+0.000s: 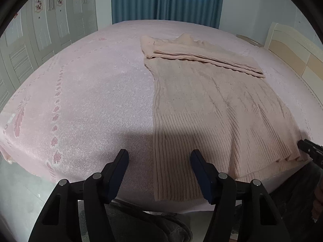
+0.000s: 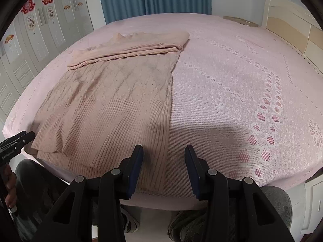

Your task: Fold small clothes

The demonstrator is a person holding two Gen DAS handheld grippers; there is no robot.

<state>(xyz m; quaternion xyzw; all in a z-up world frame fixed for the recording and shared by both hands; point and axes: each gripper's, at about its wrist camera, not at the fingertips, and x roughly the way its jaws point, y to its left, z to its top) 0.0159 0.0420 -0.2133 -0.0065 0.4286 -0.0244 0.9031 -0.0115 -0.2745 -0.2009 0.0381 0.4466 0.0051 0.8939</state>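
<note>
A beige knit sweater (image 1: 212, 104) is lying flat near the front edge of the pink bed (image 1: 84, 92), its sleeves already folded across the chest. The left gripper (image 1: 159, 173) and right gripper (image 2: 164, 168) are hovering over the two hem corners, jaws spread and gripping nothing. Judging by this, the hem is being picked up next: pinching both corners evenly should keep the fold square

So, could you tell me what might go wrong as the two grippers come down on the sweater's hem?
The sweater hem overhangs the bed edge, so a tug could drag it off. The folded sleeve lies loose on top and may slide. Both the left gripper and right gripper sit half off the side edges, risking a one-layer pinch.
</note>
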